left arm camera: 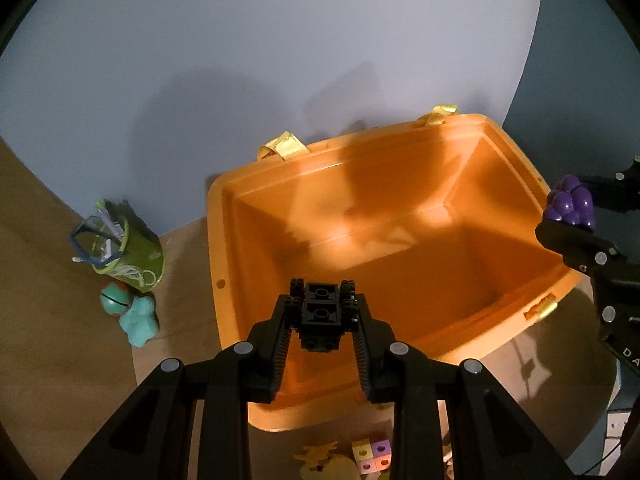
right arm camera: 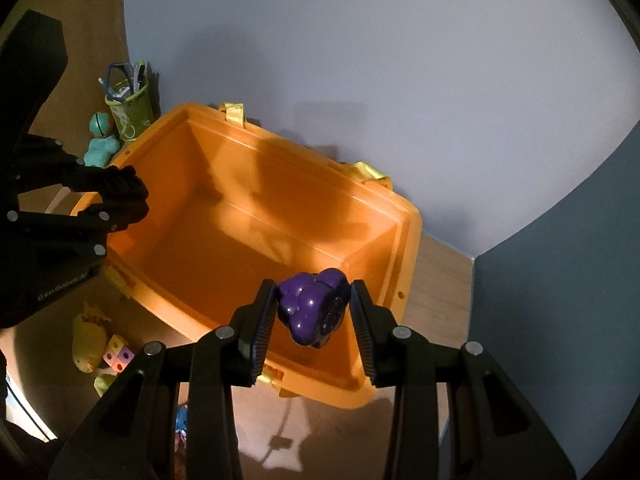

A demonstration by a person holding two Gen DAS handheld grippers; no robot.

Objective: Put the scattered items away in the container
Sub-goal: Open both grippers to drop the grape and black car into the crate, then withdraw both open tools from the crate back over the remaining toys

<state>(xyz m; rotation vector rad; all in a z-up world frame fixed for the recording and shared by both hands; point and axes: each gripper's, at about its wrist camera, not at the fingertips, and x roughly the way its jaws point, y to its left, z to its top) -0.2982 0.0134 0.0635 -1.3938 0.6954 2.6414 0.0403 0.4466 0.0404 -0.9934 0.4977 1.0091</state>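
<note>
An orange plastic bin (left arm camera: 400, 168) with yellow handles stands open on the wooden floor; it also shows in the right wrist view (right arm camera: 408, 216). My left gripper (left arm camera: 322, 304) is shut on a black brick toy (left arm camera: 322, 312) and holds it above the bin's near edge. My right gripper (right arm camera: 314, 292) is shut on a purple toy grape bunch (right arm camera: 314, 308), held over the bin's near right corner. The grapes also show at the right edge of the left wrist view (left arm camera: 570, 200). The bin's inside looks bare.
A green mesh pen cup (left arm camera: 128, 248) and a teal toy figure (left arm camera: 134, 316) stand left of the bin by the pale wall. A yellow toy (right arm camera: 86, 344) and pastel cubes (right arm camera: 118, 354) lie on the floor before the bin.
</note>
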